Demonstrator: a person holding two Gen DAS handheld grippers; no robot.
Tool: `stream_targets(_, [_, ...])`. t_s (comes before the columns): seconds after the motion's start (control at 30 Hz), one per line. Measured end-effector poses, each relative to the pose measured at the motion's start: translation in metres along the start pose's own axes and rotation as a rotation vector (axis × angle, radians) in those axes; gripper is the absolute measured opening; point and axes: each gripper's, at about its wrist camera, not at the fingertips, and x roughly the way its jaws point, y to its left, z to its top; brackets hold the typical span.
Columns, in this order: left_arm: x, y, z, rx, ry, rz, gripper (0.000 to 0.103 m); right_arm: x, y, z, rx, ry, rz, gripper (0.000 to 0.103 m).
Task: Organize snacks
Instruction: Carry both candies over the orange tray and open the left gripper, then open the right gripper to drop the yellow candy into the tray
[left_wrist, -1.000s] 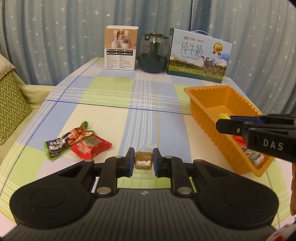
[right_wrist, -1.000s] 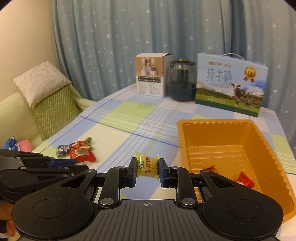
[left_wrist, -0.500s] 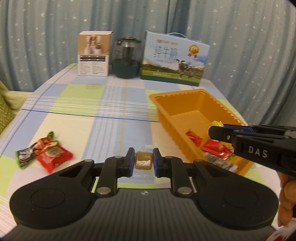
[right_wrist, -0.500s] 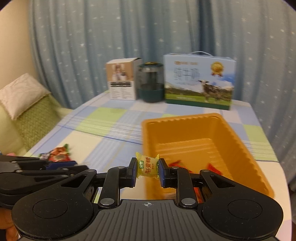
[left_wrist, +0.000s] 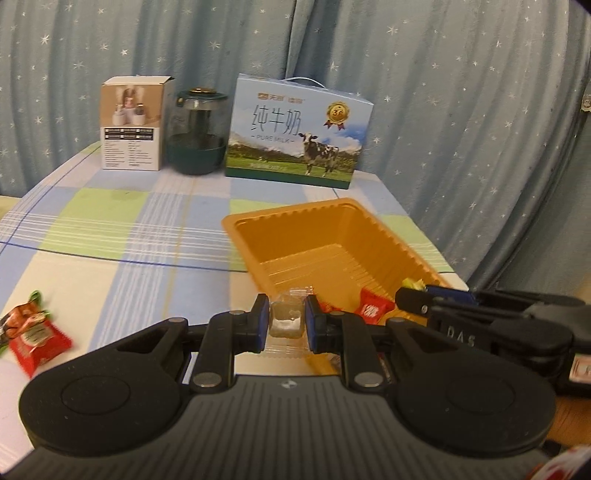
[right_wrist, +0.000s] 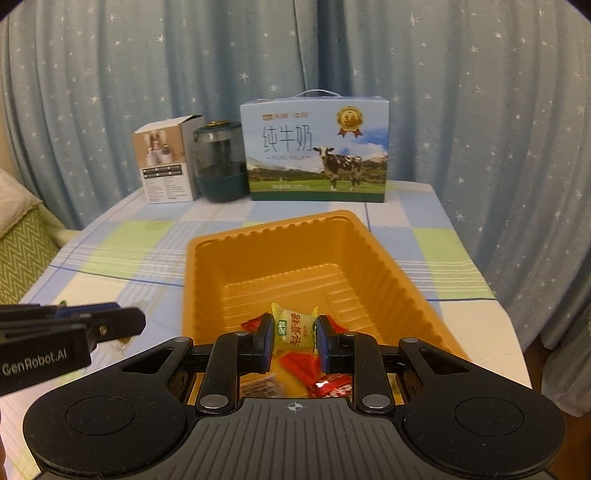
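My left gripper (left_wrist: 286, 323) is shut on a brown candy in a clear wrapper (left_wrist: 285, 320), held just over the near left rim of the orange tray (left_wrist: 295, 218). My right gripper (right_wrist: 294, 332) is shut on a yellow wrapped candy (right_wrist: 295, 328), held above the tray's (right_wrist: 258, 236) near end. Red snack packets (right_wrist: 301, 363) lie on the tray floor under it. In the left wrist view the right gripper (left_wrist: 410, 291) reaches in from the right over the tray. In the right wrist view the left gripper (right_wrist: 138, 321) shows at the left edge.
Red snack packets (left_wrist: 35, 338) lie on the checked tablecloth at the left. At the table's far end stand a small carton (left_wrist: 133, 123), a dark green jar (left_wrist: 195, 133) and a blue milk box (left_wrist: 297, 131). A green cushion (right_wrist: 22, 254) sits beyond the left table edge.
Both grippers have swung right with their candies still held. The yellow candy now hangs over the tray, and the brown candy has come from over the cloth to the tray's near left rim.
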Motion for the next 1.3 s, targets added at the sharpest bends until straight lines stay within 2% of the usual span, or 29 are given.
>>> stream_targets(0.33, [0.020,-0.014,0.010,-0.001,-0.005,-0.083,0.018,0.006,-0.029,0.001,0.083,0.004,-0.089,0.024])
stream_targets(0.6, [0.040,-0.027,0.007,0.034,0.002,-0.106,0.018,0.006,-0.045,0.001,0.138,0.015,-0.099,0.024])
stream_targets(0.63, [0.043,-0.028,0.007,0.043,0.002,-0.111,0.019,0.006,-0.044,0.001,0.141,0.013,-0.099,0.024])
stream_targets(0.67, [0.047,-0.027,0.006,0.042,0.004,-0.110,0.025,0.006,-0.044,0.001,0.143,0.011,-0.100,0.024])
stream_targets(0.73, [0.050,-0.023,0.006,0.021,0.012,-0.095,0.035,0.007,-0.044,0.001,0.144,0.013,-0.097,0.024])
stream_targets(1.03, [0.037,0.010,0.010,-0.019,0.008,-0.001,0.036,0.006,-0.040,0.002,0.151,0.005,-0.068,0.024])
stream_targets(1.2, [0.030,0.022,0.009,-0.035,0.005,0.016,0.038,0.006,-0.037,0.003,0.161,-0.007,-0.041,0.024])
stream_targets(1.3, [0.027,0.025,0.009,-0.037,0.004,0.018,0.040,0.008,-0.034,0.002,0.161,0.003,0.010,0.024])
